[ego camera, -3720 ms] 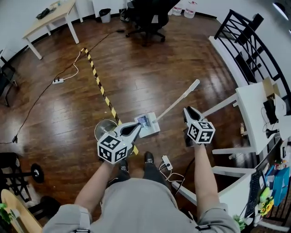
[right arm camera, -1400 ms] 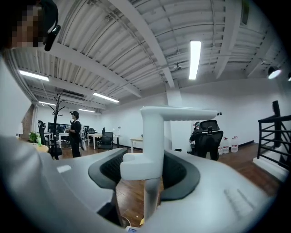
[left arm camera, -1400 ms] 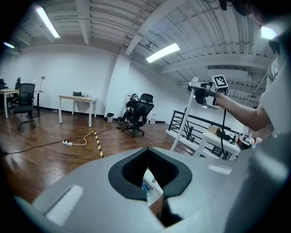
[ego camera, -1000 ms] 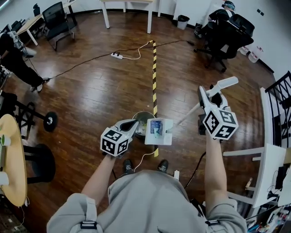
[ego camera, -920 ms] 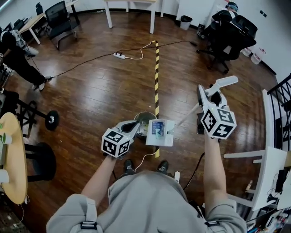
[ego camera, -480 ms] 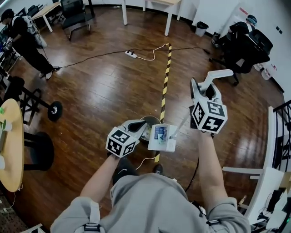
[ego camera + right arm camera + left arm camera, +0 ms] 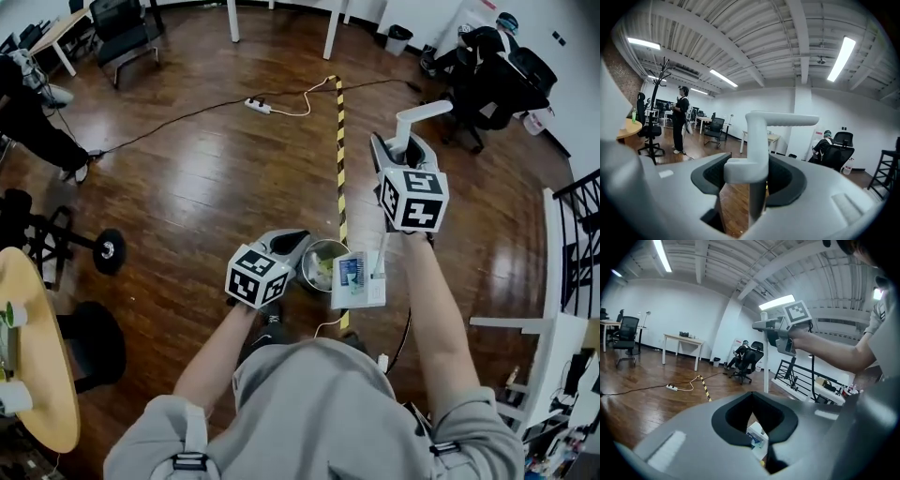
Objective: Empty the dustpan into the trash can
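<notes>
Head view looked down on a person standing over a small metal bin (image 7: pixel 309 272) on the wood floor. Their right gripper (image 7: pixel 400 150) was clenched on the white handle (image 7: pixel 382 251) of the dustpan (image 7: pixel 359 281), just under the handle's bent top. The right gripper view had that handle pinched between the dark pads. The pan hung at the handle's low end, just beside the bin's right rim and slightly overlapping it. The left gripper (image 7: pixel 293 242) had its jaws closed together on nothing, tips near the bin's left rim. Striped tape (image 7: pixel 339 141) ran along the floor beyond.
</notes>
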`<state>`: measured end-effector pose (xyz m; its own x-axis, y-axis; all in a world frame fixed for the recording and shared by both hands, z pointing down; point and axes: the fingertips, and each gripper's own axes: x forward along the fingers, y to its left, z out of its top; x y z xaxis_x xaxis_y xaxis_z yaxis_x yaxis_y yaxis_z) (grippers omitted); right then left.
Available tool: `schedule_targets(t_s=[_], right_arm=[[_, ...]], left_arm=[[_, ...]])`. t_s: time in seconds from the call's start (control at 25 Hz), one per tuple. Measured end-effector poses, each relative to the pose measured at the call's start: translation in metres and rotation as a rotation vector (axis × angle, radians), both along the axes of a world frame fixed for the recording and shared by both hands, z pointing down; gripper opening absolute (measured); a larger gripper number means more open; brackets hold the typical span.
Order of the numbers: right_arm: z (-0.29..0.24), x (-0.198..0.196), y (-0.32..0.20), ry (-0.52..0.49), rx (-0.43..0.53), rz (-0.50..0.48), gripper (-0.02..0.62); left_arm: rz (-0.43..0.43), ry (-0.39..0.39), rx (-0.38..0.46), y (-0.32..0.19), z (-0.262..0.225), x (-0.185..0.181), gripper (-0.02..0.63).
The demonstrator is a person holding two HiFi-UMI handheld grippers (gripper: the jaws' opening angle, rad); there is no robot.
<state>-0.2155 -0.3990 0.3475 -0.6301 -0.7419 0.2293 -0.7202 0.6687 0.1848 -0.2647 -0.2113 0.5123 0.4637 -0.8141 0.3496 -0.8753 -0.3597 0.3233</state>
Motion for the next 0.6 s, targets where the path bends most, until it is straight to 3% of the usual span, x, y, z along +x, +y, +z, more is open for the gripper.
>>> schedule_targets(t_s=[0.24, 0.6], right_arm=[[0.021, -0.074, -0.019, 0.077, 0.001, -0.005, 0.207], [0.043, -0.122, -0.031, 0.128, -0.010, -0.021, 0.207]], left_arm=[[0.047, 0.023, -0.032, -0.011, 0.007, -0.032, 0.006], [0.043, 0.012, -0.038, -0.021, 0.004, -0.061, 0.006]])
